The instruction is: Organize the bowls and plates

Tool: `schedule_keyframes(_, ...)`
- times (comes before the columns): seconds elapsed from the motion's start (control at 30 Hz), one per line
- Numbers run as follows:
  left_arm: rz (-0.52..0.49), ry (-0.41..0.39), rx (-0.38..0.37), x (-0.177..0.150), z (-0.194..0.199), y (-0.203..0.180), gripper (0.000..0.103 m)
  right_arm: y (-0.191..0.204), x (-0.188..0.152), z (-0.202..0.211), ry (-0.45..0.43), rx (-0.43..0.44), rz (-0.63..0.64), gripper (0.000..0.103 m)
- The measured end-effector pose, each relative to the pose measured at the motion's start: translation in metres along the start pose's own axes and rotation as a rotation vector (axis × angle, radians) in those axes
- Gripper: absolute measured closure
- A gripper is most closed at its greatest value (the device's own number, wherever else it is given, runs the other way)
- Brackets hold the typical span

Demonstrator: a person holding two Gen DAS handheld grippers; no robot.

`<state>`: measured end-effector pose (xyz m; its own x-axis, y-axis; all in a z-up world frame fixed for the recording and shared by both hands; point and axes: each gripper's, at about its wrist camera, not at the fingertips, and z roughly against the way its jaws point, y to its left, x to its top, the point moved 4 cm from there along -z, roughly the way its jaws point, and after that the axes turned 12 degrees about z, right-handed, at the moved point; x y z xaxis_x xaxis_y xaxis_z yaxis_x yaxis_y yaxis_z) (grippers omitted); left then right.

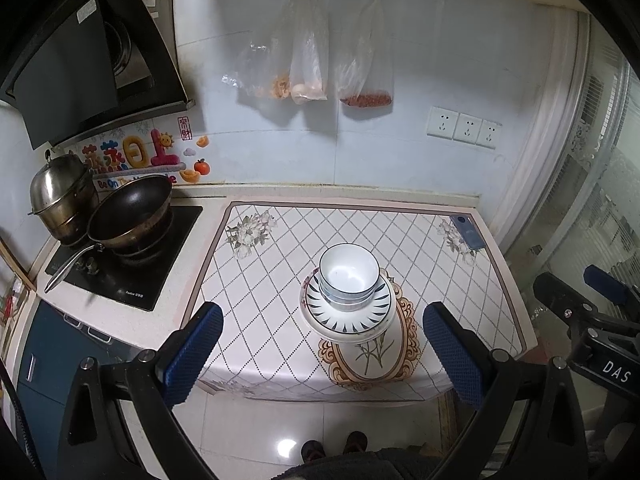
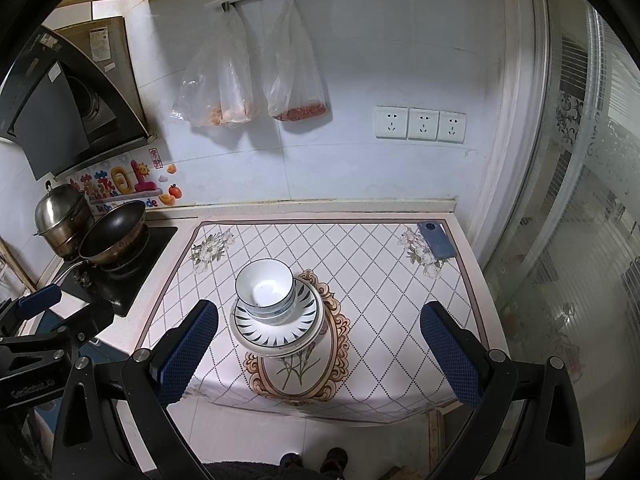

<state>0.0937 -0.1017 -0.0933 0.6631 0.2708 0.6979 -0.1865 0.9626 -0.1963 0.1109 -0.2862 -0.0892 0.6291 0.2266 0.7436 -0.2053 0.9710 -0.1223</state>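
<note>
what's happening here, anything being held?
Nothing is held. The left gripper and right gripper are both open, held back from the counter's front edge. On the patterned mat sits one stack: nested bowls on a striped plate, with more plates under it. A phone lies at the mat's far right corner. A wok sits on the stove at left.

Left gripper (image 1: 322, 344) and right gripper (image 2: 319, 344) side by side, jaws spread wide, empty.
</note>
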Motion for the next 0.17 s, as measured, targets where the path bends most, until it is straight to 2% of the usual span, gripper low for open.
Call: schedule_keyframes(0.17, -0.003, -0.011, 0.007, 0.0004, 0.0014, -0.0012, 0.0, 0.0029, -0.0015, -0.0014, 0.007, 0.002, 0.002, 0.0)
